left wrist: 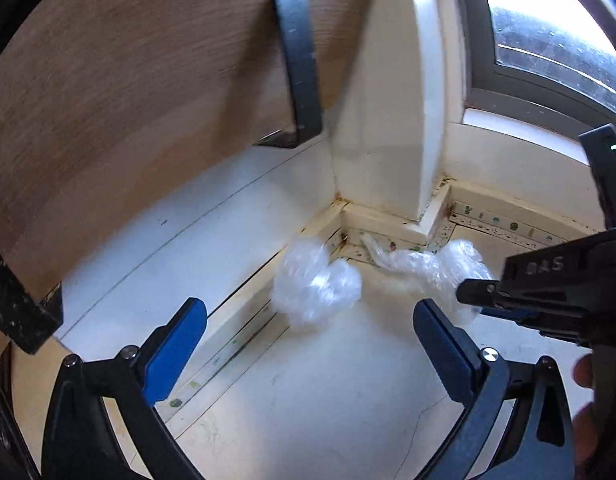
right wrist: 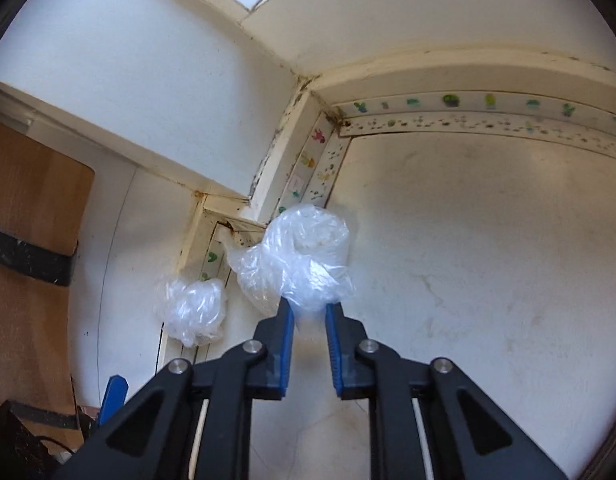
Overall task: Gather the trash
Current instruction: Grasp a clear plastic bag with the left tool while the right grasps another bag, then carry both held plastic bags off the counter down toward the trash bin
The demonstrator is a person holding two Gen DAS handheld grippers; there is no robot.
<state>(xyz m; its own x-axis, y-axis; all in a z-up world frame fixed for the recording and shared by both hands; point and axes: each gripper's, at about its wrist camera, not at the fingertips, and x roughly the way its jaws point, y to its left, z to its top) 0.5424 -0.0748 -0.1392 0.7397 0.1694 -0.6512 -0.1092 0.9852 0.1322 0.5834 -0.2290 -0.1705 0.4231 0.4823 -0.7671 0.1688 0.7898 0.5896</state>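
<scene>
Two crumpled clear plastic wads lie on the pale floor near a wall corner. My right gripper (right wrist: pixel 310 310) is closed on the near edge of the larger wad (right wrist: pixel 303 252), which also shows in the left wrist view (left wrist: pixel 436 266). The right gripper shows in the left wrist view (left wrist: pixel 474 294) at the right. The smaller wad (left wrist: pixel 314 280) lies ahead of my left gripper (left wrist: pixel 308 316), whose jaws stand wide open and empty just short of it. The smaller wad also shows in the right wrist view (right wrist: pixel 191 308), to the left of the held one.
A wooden panel (left wrist: pixel 127 100) with a black metal bracket (left wrist: pixel 297 68) stands at the left. White walls and a stained skirting board (right wrist: pixel 267 176) form a corner behind the wads. A patterned tape strip (right wrist: pixel 468 102) runs along the floor edge. A window (left wrist: pixel 548 40) is at upper right.
</scene>
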